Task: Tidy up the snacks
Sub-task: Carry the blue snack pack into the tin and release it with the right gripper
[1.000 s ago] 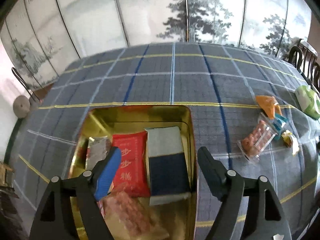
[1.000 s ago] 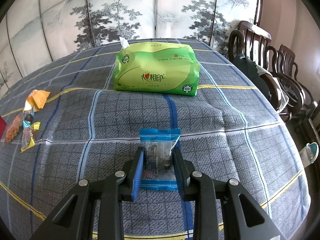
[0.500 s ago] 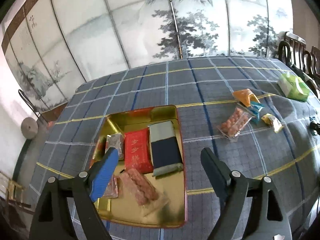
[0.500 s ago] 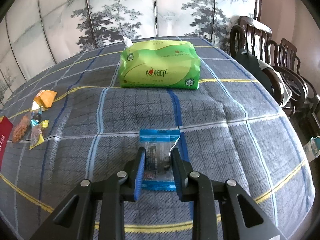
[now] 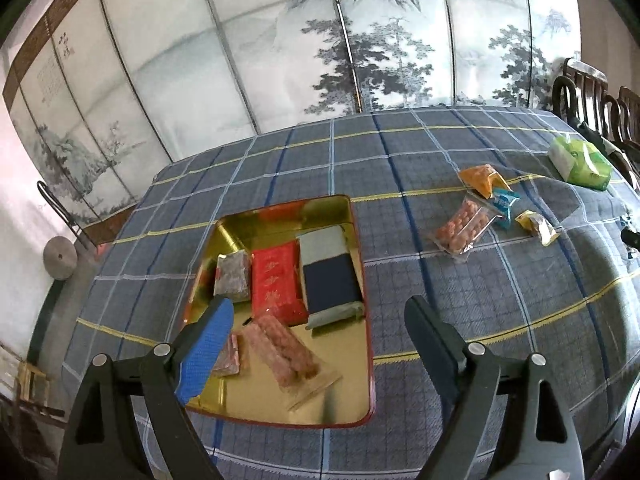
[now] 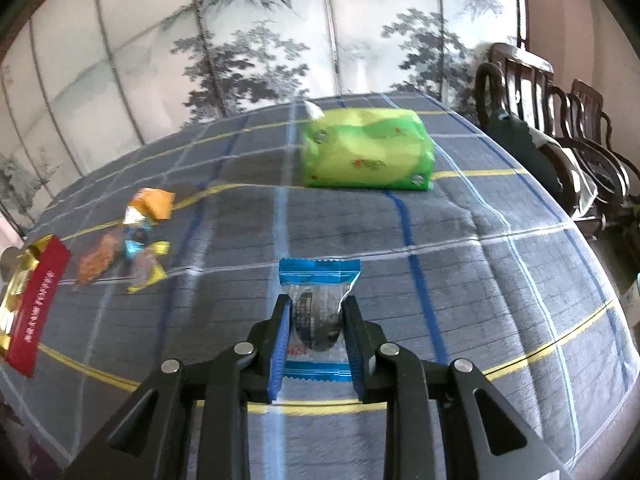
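A painted screen [image 5: 280,60] stands behind the table [image 5: 480,300], whose top is covered by a grey-blue checked cloth with yellow and blue lines. Dark wooden chairs [image 6: 560,128] line its far right side.

On the left part of the table sits the tin [image 5: 280,216] — gold inside, red at the rim. In it lie a red pack [image 5: 276,280], a grey-and-navy pack [image 5: 328,272] just right of it, a small silvery pack [image 5: 232,276] to the left, and a clear pack of pinkish biscuits [image 5: 284,352] nearer the front.

A green tissue pack [image 6: 364,152] rests at the far right, well apart from the tin.

Between the tin and the tissues lies a loose cluster of snacks: a clear bag of orange pieces [image 5: 460,228], an orange wrapper [image 5: 480,178] beyond it, a blue one [image 5: 505,202] touching the bag, and a small yellow one [image 5: 538,226] to the right.

The left gripper [image 5: 316,332] hangs above the near part of the tin, its jaws spread wide and nothing between them.

The right gripper [image 6: 316,320] is clamped on a blue-edged snack packet [image 6: 318,316] — the clear middle pinched between the pads, the blue ends sticking out front and back. It is over the near right part of the table; whether it is clear of the cloth I cannot tell.
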Tool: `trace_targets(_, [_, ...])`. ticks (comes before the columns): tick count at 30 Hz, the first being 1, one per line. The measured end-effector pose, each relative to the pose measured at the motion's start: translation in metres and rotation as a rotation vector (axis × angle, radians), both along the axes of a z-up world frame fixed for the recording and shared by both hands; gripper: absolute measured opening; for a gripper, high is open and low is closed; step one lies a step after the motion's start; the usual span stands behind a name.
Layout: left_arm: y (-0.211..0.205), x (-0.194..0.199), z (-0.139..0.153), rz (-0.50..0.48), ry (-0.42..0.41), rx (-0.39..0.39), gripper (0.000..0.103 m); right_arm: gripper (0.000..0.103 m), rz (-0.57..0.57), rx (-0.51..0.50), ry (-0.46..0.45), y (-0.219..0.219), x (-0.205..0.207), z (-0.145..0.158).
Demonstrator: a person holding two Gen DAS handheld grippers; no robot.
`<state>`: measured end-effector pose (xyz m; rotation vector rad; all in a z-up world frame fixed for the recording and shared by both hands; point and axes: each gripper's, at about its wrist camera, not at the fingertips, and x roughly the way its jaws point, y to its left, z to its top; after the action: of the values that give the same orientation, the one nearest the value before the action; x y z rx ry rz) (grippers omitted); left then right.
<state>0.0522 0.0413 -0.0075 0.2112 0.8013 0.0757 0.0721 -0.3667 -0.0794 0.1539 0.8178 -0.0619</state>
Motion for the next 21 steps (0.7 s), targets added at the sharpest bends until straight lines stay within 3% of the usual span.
trace_targets(14, [0.048, -0.025, -0.008, 0.085, 0.025, -0.032, 0.088, 0.026, 0.2, 0.075, -0.084, 0.093, -0.017, 0.046])
trace_targets(21, [0.084, -0.032, -0.011, 0.167, 0.03, -0.033, 0.089, 0.026, 0.432, 0.134, -0.101, 0.191, -0.005, 0.067])
